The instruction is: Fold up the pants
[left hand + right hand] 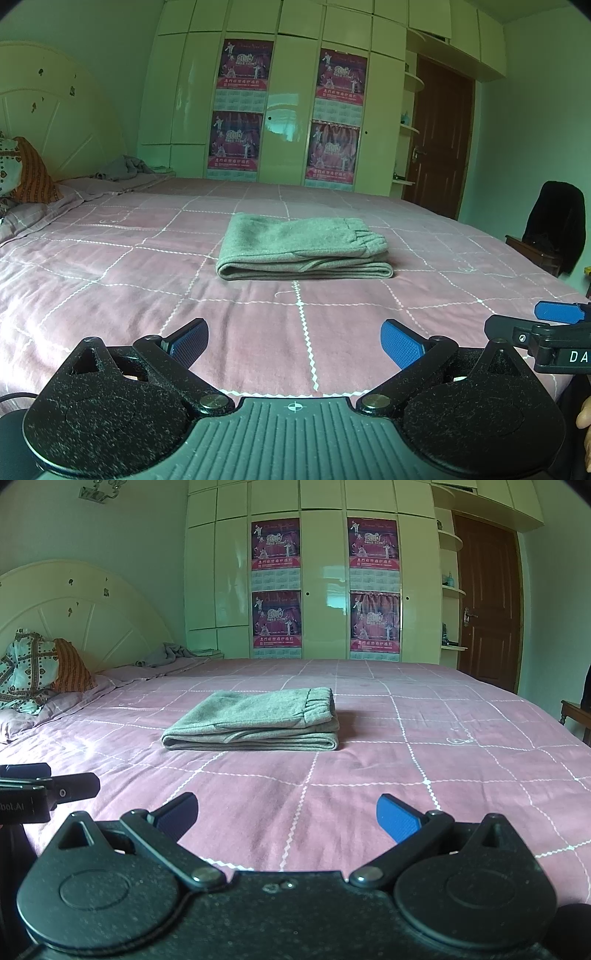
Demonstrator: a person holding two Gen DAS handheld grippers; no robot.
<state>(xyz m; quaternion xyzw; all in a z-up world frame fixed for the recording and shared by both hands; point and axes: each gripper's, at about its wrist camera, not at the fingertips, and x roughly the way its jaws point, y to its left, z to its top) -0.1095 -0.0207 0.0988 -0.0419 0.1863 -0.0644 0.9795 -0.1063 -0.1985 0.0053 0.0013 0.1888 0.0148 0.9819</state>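
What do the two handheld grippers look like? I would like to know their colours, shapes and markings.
Both are black. The left gripper has two rounded, teardrop-shaped side plates, silver pivot rivets, a ribbed grey base with a crosshair mark, and blue textured pads. The right gripper has the same shape with a speckled black base; white letters mark its side.

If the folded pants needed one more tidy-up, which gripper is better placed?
Left, marginally. The pants sit nearly straight ahead of the open left gripper, but left of centre for the open right gripper. Neither touches them.
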